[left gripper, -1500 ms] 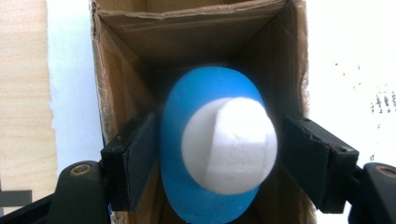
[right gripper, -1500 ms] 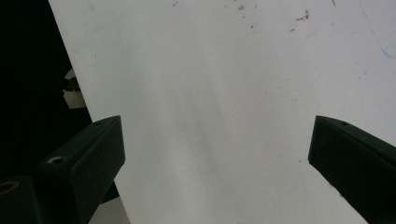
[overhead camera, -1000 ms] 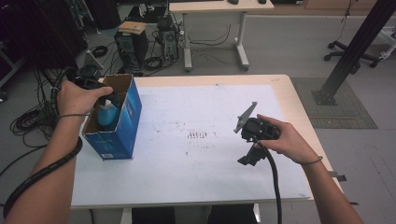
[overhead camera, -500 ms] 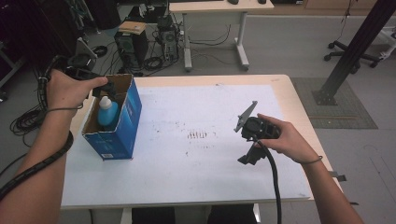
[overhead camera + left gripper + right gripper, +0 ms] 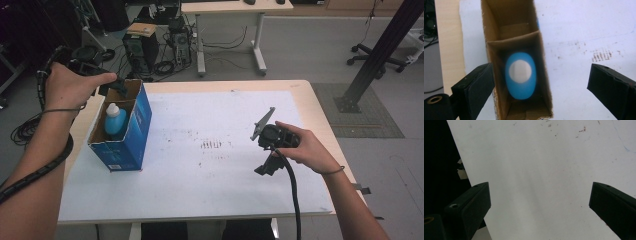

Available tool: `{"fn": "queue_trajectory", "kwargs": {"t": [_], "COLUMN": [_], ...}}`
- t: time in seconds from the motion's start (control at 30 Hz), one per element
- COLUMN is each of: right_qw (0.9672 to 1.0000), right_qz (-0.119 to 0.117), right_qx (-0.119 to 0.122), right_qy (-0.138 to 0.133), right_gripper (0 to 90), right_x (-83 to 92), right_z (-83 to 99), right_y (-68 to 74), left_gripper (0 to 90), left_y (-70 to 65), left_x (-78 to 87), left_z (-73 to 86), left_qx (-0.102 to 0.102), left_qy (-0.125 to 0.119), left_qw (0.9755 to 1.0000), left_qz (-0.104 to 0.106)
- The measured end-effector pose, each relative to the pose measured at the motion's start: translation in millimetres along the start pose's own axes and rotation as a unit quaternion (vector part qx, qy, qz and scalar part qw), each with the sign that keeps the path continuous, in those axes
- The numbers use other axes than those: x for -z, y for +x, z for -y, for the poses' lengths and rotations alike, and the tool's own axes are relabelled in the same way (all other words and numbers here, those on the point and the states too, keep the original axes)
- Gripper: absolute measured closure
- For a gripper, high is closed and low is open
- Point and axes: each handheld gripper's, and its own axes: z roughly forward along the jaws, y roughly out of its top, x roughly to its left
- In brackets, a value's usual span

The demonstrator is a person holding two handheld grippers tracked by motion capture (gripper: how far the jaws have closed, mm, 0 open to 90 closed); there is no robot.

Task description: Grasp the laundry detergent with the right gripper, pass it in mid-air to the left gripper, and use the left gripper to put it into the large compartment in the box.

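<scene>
One blue bottle [image 5: 520, 75] stands in the box [image 5: 544, 82] beneath the left hand-held gripper [image 5: 539, 87], whose jaws have just spread apart.

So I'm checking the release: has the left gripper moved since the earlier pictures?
Yes. The left gripper has drawn up and back from the blue cardboard box, its jaws just opening, leaving the blue bottle inside.
</scene>
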Motion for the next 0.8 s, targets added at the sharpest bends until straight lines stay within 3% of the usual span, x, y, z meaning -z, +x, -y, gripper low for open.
{"fn": "queue_trajectory", "kwargs": {"t": [0.07, 0.1, 0.2, 0.33, 0.37, 0.53, 0.6, 0.67, 0.7, 0.8], "right_qw": [1.0, 1.0, 1.0, 1.0, 0.9999, 0.9998, 0.9998, 0.9997, 0.9997, 0.9995], "right_qz": [0.0, 0.0, -0.001, -0.002, -0.001, -0.001, 0.001, 0.001, 0.001, 0.003], "right_qx": [0.0, -0.001, -0.004, -0.007, -0.009, -0.017, -0.019, -0.023, -0.023, -0.03], "right_qy": [0.0, 0.001, 0.001, 0.002, 0.005, 0.005, 0.004, 0.0, 0.0, -0.004], "right_gripper": [3.9, 3.9, 3.9, 3.9, 3.9, 3.9, 3.8, 3.8, 3.9, 3.9], "right_x": [0.0, -0.2, -0.5, -0.8, -1.0, 0.2, 1.5, 3.8, 3.8, 7.2], "right_z": [0.0, 0.1, 0.1, -0.1, -0.9, -5.2, -8.4, -11.8, -11.8, -16.9], "right_y": [0.0, -0.3, -1.8, -3.1, -5.2, -10.6, -13.5, -17.2, -17.2, -23.7], "left_gripper": [6.2, 6.2, 5.7, 5.8, 5.8, 5.6, 5.6, 5.6, 5.6, 5.7], "left_y": [-2.1, -8.1, -9.5, -17.3, -23.0, -29.7, -37.5, -37.5, -45.1, -47.5], "left_x": [0.2, 0.6, 0.5, 0.1, -0.3, -2.3, -5.3, -5.3, -8.9, -10.3], "left_z": [-0.2, 0.4, 0.9, 3.9, 6.8, 10.9, 15.8, 15.8, 20.5, 22.2], "left_qx": [-0.001, -0.019, -0.02, -0.038, -0.048, -0.064, -0.079, -0.079, -0.094, -0.099], "left_qy": [-0.002, 0.002, 0.001, 0.006, 0.008, 0.013, 0.016, 0.016, 0.023, 0.026], "left_qw": [1.0, 0.9998, 0.9997, 0.999, 0.9982, 0.9969, 0.9951, 0.9951, 0.9929, 0.992], "left_qz": [0.003, 0.01, 0.013, 0.024, 0.035, 0.044, 0.057, 0.057, 0.069, 0.073]}}
